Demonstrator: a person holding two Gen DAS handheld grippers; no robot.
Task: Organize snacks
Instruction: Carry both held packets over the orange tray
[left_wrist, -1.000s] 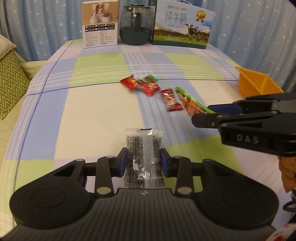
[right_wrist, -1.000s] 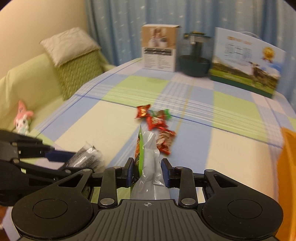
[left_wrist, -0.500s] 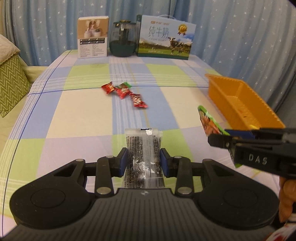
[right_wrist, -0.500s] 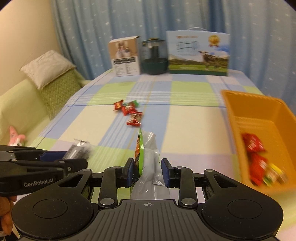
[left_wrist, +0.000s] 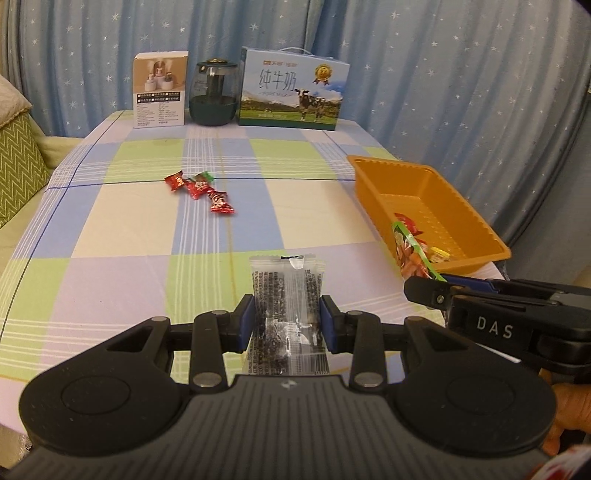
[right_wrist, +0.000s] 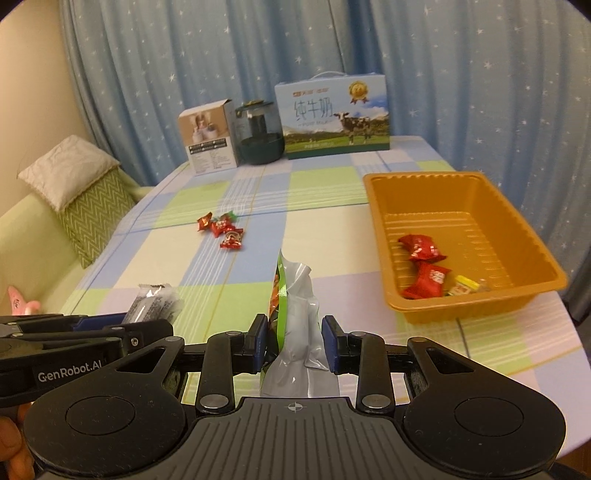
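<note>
My left gripper (left_wrist: 287, 325) is shut on a clear packet with black print (left_wrist: 286, 291), held upright above the near table edge. My right gripper (right_wrist: 294, 343) is shut on a silver packet with a green edge (right_wrist: 297, 314). In the left wrist view the right gripper (left_wrist: 424, 286) holds the green-edged packet (left_wrist: 408, 251) in front of the orange tray (left_wrist: 391, 160). The orange tray (right_wrist: 421, 177) lies ahead and right, with red candies (right_wrist: 424, 249) and a yellow one (right_wrist: 465, 286) inside. Three red candies (right_wrist: 221, 230) lie mid-table. The left gripper (right_wrist: 144, 326) shows at the left.
At the table's far end stand a white box (left_wrist: 160, 90), a dark glass jar (left_wrist: 213, 94) and a milk carton box (left_wrist: 293, 94). A green sofa with cushions (right_wrist: 85, 206) and a pink toy (right_wrist: 18, 301) lie to the left. Blue curtains hang behind.
Both grippers have drawn back and risen with their packets still held. The table candies now look farther off, and the orange tray has come fully into both views.
</note>
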